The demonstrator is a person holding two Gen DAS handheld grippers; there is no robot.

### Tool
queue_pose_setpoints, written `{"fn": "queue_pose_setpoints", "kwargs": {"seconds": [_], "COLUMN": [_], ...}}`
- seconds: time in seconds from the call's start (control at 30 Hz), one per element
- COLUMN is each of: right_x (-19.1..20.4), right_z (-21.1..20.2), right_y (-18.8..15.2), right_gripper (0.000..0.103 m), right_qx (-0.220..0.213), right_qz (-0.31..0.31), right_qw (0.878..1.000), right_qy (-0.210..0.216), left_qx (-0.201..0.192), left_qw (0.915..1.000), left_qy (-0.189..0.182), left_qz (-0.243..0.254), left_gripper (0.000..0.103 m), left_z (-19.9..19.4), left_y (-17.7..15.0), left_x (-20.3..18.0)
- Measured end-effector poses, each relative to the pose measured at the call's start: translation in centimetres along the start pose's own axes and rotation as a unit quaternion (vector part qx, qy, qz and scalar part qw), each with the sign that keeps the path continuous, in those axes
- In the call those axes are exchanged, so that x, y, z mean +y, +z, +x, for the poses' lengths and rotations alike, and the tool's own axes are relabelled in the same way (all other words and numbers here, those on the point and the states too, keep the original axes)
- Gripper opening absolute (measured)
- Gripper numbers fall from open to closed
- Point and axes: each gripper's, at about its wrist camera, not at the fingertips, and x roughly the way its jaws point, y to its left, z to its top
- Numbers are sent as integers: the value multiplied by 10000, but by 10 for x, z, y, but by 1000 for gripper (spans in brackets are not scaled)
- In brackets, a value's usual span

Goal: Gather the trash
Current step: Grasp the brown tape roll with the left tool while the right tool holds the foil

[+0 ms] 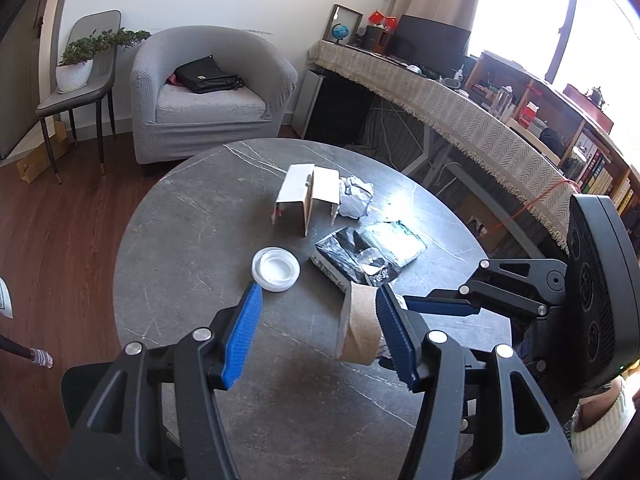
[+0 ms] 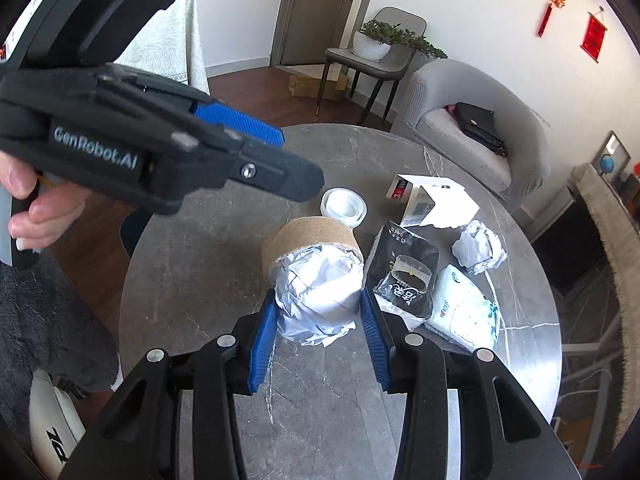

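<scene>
My right gripper (image 2: 319,330) clasped the paper-stuffed cardboard roll (image 2: 316,276) between its pads above the table (image 2: 200,264); my left gripper (image 1: 316,332) gaped beside it, roll at its right finger.

Both wrist views look down along their own jaws, close over the round bench (image 1: 168,248); each shows the cardboard roll (image 2: 308,240) and white lid (image 1: 276,269) ahead, from differing sides

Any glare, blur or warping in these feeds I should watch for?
Left wrist view: the window is blown out and glare whitens the table beside the crumpled paper ball; fisheye bends the desk edge. Right wrist view: the left gripper, close to the lens, looks soft; the stuffed cardboard roll is sharp.
</scene>
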Motion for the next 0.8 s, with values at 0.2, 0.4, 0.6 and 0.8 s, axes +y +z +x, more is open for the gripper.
{"fn": "queue_pose_setpoints", "kwargs": {"seconds": [0.2, 0.4, 0.6, 0.8], "right_x": [5, 9, 15, 21], "right_z": [-3, -4, -2, 1], "right_y": [4, 10, 17, 25], "right_gripper": [42, 42, 42, 41], "right_qx": [-98, -211, -270, -312], "right_qz": [1, 17, -47, -87], "right_qw": [10000, 9998, 9996, 9994], "right_qy": [15, 41, 68, 102], "left_qx": [120, 138, 115, 82], "left_qw": [9996, 9985, 9964, 9970], "left_qy": [-229, -458, -665, -585], "left_qz": [-75, -281, -505, -502], "left_gripper": [51, 33, 23, 22], "left_z": [8, 6, -1, -8], "left_y": [-1, -1, 0, -2], "left_x": [-5, 1, 10, 16]}}
